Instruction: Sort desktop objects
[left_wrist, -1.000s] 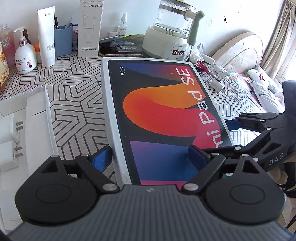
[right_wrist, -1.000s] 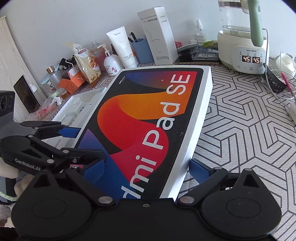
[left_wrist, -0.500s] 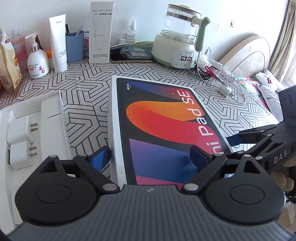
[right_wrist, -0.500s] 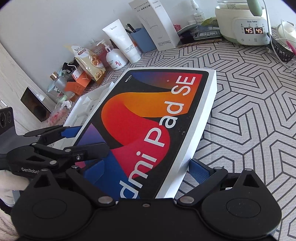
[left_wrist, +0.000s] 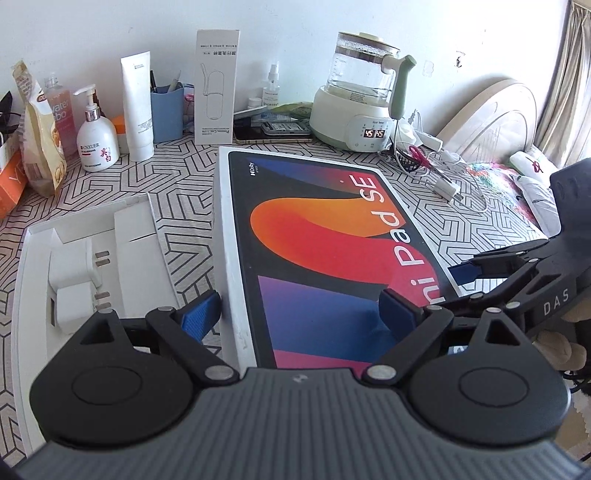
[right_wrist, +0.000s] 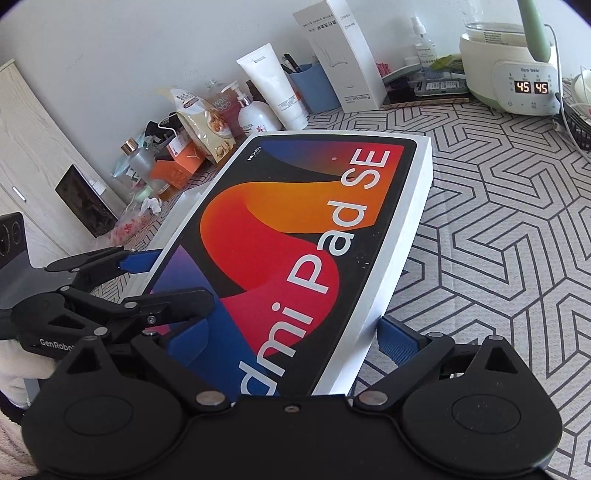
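A tablet box (left_wrist: 332, 236) with a colourful printed top lies lengthwise on the patterned table (left_wrist: 184, 173). Both grippers stand at its near end. My left gripper (left_wrist: 301, 315) straddles the near left corner, jaws wide: one pad (left_wrist: 201, 315) at the white left wall, the other above the printed top. My right gripper (right_wrist: 291, 339) straddles the near right corner of the tablet box (right_wrist: 295, 221) the same way, one pad (right_wrist: 397, 339) against the right wall. Neither gripper pinches the box between its own pads. I cannot tell whether its near end is off the table.
A white tray (left_wrist: 33, 258) with two chargers (left_wrist: 72, 266) lies left of the box. Along the back wall stand bottles (left_wrist: 98, 136), a tube, a blue pen cup (left_wrist: 166, 114), a tall white carton (left_wrist: 216, 92) and a glass kettle (left_wrist: 364, 99). Cables and scissors (left_wrist: 443, 173) lie at the right.
Both views have drawn back from the back wall, and the box has come nearer with them, away from the kettle. The box keeps its place between the fingers. The right view has rolled.
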